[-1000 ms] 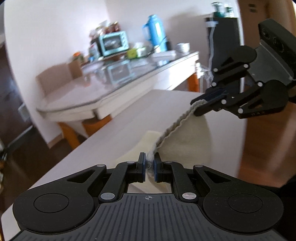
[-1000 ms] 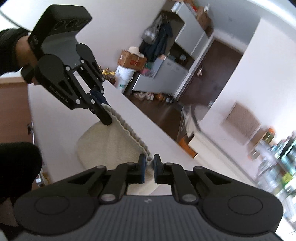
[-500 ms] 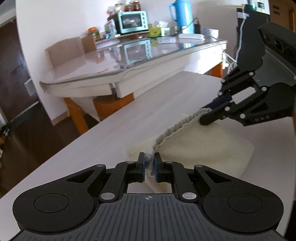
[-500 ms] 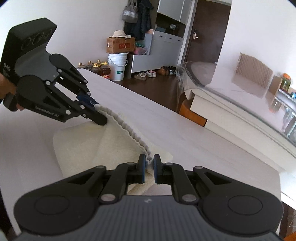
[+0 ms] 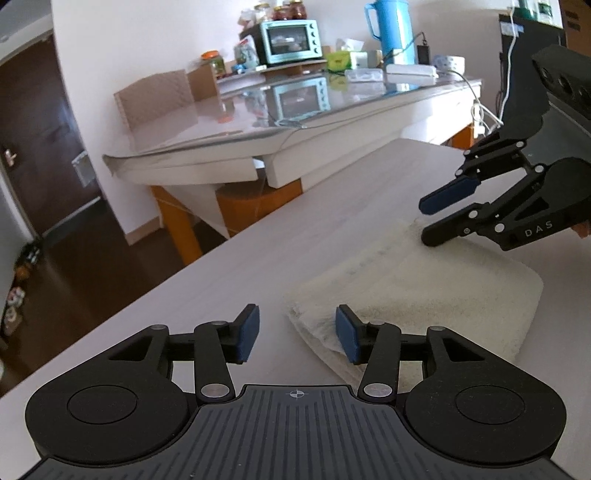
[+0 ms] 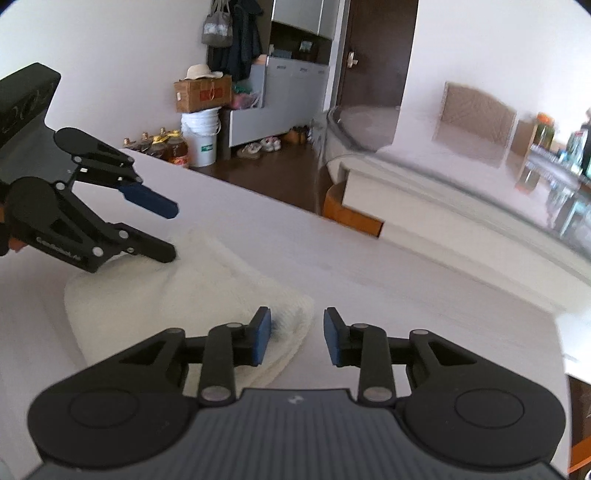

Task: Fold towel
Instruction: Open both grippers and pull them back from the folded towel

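A cream towel (image 5: 413, 284) lies folded flat on the white table (image 5: 258, 254); it also shows in the right wrist view (image 6: 177, 291). My left gripper (image 5: 297, 334) is open and empty, its jaws standing either side of the towel's near corner. My right gripper (image 6: 297, 341) is open and empty at the towel's other near corner. In the left wrist view the right gripper (image 5: 424, 219) hovers over the towel's far corner, its lower finger touching the cloth. In the right wrist view the left gripper (image 6: 173, 232) does the same.
A glass-topped table (image 5: 295, 118) with a toaster oven (image 5: 288, 38), a blue jug (image 5: 388, 29) and boxes stands beyond the white table. Dark floor lies past the table edge. A bucket (image 6: 201, 136), bottles and a cabinet stand at the far wall.
Both grippers lowered the towel edge onto the table and opened, letting it go. The towel now lies flat and folded.
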`<action>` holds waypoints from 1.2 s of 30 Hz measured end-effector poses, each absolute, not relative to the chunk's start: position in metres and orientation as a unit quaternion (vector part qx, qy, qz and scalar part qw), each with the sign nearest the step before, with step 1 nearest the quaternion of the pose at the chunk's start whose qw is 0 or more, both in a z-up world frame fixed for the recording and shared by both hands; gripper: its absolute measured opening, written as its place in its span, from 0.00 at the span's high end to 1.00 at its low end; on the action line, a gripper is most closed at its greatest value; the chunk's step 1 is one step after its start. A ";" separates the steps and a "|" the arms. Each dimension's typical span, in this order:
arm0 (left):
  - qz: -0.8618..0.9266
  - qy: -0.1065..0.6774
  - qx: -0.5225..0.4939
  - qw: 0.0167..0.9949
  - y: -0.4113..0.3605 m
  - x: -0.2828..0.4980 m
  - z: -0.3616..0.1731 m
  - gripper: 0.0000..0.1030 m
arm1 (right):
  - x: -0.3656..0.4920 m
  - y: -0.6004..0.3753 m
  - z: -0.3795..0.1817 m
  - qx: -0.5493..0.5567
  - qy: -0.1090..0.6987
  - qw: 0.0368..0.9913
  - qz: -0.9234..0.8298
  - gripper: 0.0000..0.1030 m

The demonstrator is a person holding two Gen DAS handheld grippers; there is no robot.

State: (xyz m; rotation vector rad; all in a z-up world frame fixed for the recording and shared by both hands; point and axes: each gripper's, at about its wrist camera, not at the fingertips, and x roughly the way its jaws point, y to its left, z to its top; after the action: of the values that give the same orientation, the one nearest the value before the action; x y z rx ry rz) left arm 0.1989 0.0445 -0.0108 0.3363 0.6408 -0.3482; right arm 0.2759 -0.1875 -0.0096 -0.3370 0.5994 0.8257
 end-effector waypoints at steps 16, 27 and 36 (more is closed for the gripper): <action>-0.198 0.305 0.127 0.923 0.058 0.199 -0.003 0.52 | 0.258 -0.198 0.007 -0.134 0.239 0.868 0.415 0.91; -0.197 0.318 0.150 0.915 0.051 0.215 -0.013 0.51 | 0.266 -0.196 0.002 -0.136 0.248 0.872 0.400 0.89; -0.181 0.297 0.150 0.925 0.049 0.195 -0.001 0.51 | 0.258 -0.212 0.008 -0.102 0.256 0.880 0.386 0.78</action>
State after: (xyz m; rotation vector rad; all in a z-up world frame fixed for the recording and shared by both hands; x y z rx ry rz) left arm 0.1955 0.0491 -0.0008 0.3086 0.6102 -0.3711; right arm 0.2578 -0.2119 0.0080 -0.2126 0.5335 0.8045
